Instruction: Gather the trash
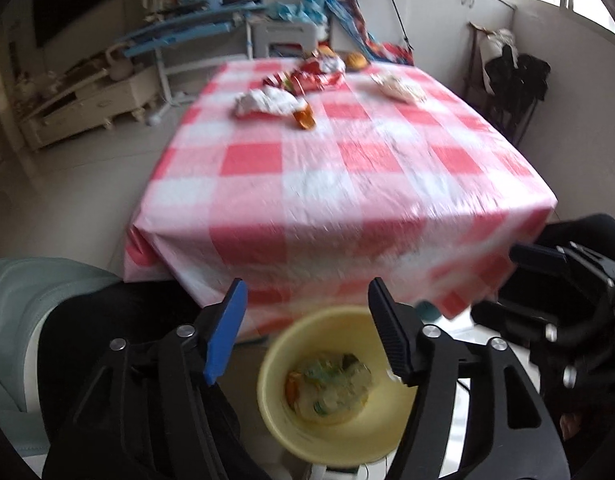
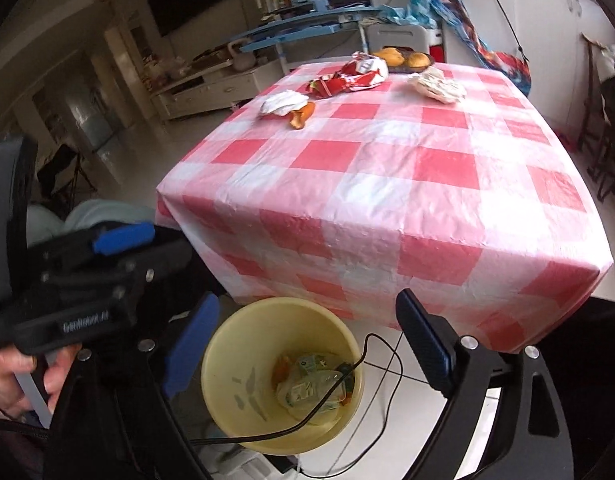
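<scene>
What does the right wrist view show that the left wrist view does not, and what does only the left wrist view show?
Only the right wrist view shows a black cable drooping across the yellow bin, the hand that holds the left gripper, and both pieces of orange fruit at the table's far edge.

Only the left wrist view shows a dark bag beside the right wall.

Both show the checked tablecloth, the red wrapper, white crumpled paper, orange peel, trash inside the bin, and both grippers open above it, including the right gripper.

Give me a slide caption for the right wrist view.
Open right gripper above yellow bin of trash; wrappers remain on checkered table.
</scene>
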`<action>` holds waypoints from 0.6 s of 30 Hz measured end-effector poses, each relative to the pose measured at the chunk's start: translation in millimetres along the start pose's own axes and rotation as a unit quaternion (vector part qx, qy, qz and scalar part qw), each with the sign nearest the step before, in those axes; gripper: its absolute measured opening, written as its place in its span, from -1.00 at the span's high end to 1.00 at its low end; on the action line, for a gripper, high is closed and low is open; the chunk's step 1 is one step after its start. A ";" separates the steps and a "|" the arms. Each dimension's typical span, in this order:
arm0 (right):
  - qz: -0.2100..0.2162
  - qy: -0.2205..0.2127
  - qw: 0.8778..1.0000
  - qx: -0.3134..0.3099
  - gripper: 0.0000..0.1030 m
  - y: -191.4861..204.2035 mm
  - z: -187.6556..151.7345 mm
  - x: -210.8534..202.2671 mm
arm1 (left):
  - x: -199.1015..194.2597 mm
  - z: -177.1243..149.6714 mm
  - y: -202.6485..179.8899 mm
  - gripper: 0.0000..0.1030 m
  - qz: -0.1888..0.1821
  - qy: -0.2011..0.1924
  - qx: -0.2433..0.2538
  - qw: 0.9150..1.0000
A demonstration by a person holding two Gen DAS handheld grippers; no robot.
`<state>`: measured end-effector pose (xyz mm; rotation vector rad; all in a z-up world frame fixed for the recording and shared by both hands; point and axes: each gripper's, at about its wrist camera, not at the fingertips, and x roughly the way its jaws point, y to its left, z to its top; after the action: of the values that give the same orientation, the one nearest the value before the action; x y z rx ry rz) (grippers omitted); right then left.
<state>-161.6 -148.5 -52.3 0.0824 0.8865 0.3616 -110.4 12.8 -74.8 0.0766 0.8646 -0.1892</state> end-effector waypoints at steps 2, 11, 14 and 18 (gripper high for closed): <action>-0.001 0.003 1.000 -0.005 -0.70 2.4 -1.5 2.9 | 2.6 0.3 2.2 -0.26 0.007 -0.006 -0.005 1.000; -0.011 0.003 1.000 -0.025 -0.72 11.5 -4.2 7.4 | 3.5 0.2 8.5 -0.37 0.021 -0.016 -0.018 0.999; -0.014 0.004 0.999 -0.034 -0.73 15.3 -5.0 8.2 | 3.9 -0.3 7.1 -0.41 0.023 -0.018 -0.018 0.999; -0.016 0.006 0.999 -0.039 -0.74 17.3 -5.6 9.8 | 4.1 -1.3 5.5 -0.43 0.026 -0.019 -0.013 0.999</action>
<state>-165.0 -129.4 -59.3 -0.0064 0.8838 0.3671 -107.7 17.8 -78.8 0.0708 0.8265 -0.1302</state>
